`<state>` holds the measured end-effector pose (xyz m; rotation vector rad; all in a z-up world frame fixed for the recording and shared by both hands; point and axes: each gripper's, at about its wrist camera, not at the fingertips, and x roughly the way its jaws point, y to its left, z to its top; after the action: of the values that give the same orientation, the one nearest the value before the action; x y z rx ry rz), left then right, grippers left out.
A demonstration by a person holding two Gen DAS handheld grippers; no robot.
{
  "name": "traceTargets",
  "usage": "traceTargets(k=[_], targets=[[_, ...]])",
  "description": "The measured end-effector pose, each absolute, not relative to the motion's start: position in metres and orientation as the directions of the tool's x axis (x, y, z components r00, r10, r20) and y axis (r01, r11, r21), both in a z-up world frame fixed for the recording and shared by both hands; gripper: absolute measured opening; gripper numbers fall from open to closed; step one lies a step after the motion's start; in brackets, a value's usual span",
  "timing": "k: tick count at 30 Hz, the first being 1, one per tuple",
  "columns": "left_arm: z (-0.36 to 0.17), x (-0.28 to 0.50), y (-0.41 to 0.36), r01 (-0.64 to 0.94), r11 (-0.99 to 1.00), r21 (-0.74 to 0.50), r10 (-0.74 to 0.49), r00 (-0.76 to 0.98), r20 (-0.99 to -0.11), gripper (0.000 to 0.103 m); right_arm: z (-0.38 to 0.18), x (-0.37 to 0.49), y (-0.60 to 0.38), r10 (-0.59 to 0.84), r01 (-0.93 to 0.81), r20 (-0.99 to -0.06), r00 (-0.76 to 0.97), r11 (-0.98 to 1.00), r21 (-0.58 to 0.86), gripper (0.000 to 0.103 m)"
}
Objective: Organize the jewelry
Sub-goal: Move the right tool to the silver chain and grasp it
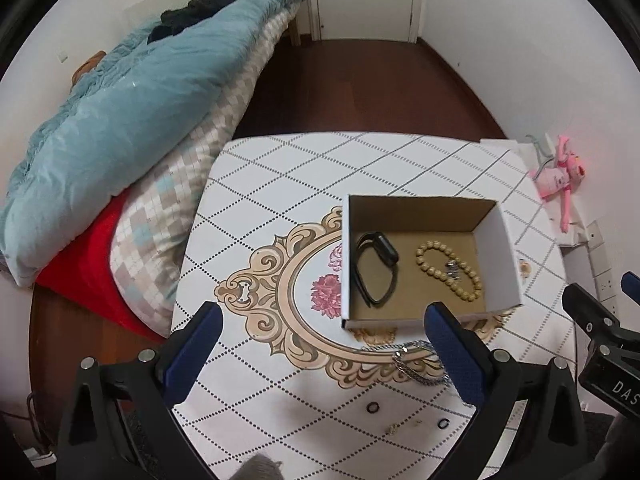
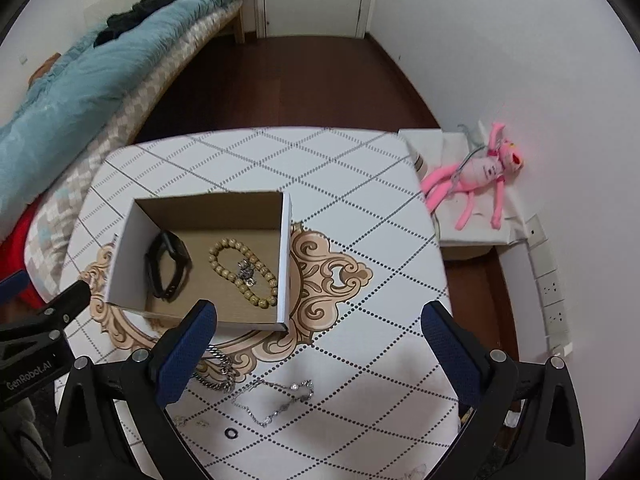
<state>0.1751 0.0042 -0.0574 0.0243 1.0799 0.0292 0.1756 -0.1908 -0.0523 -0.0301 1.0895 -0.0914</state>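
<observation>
Left gripper (image 1: 324, 332) spread wide, holding nothing, above table (image 1: 280, 184). Right gripper (image 2: 320, 332) also spread, empty. Cardboard box (image 2: 120, 264) on table w/ black wristband (image 2: 166, 266), bead bracelet (image 2: 244, 272) + small silver piece (image 2: 246, 270) inside. Outside box, near edge: thick chain (image 2: 220, 372), thin chain (image 2: 276, 400), black ring (image 2: 231, 433).

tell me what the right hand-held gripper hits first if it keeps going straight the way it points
Likely bare tabletop, just right of the cardboard box. The right hand-held gripper is open, and the thin silver chain lies nearer the camera, so probably below that line; depth is unclear.
</observation>
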Motion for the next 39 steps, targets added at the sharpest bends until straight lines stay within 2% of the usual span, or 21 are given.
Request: traceTargets(k=[13,19,24,26,28,33,39], targets=[[-0.008,0.129,0.000,0.018,1.000,-0.008,-0.016,0.547,-0.837,0.103,0.014,0.125,-0.190,-0.071,0.064,-0.811,0.581,0.997,-0.042,0.103],[-0.008,0.122,0.004,-0.006,1.000,-0.001,0.002,0.537,-0.843,0.103,0.021,0.110,-0.203,-0.041,0.090,-0.811,0.584,0.996,0.014,0.103],[-0.042,0.121,0.013,-0.045,0.999,0.023,0.042,0.486,-0.873,0.103,-0.018,0.107,-0.215,-0.004,0.109,-0.864,0.504,0.992,0.059,0.103],[-0.062,0.120,0.019,-0.062,0.997,0.035,0.059,0.454,-0.889,0.103,-0.046,0.109,-0.221,0.033,0.123,-0.892,0.451,0.988,0.098,0.098],[-0.085,0.118,0.026,-0.079,0.996,0.038,0.068,0.422,-0.904,0.102,-0.076,0.109,-0.227,0.057,0.144,-0.916,0.398,0.982,0.123,0.084],[-0.139,0.115,0.040,-0.108,0.992,0.060,0.091,0.314,-0.945,0.102,-0.139,0.116,-0.236,0.074,0.177,-0.946,0.317,0.975,0.136,0.077],[-0.168,0.110,0.037,-0.076,0.992,0.100,0.117,0.266,-0.957,0.102,-0.186,0.127,-0.228,0.042,0.140,-0.961,0.272,0.987,0.083,0.068]])
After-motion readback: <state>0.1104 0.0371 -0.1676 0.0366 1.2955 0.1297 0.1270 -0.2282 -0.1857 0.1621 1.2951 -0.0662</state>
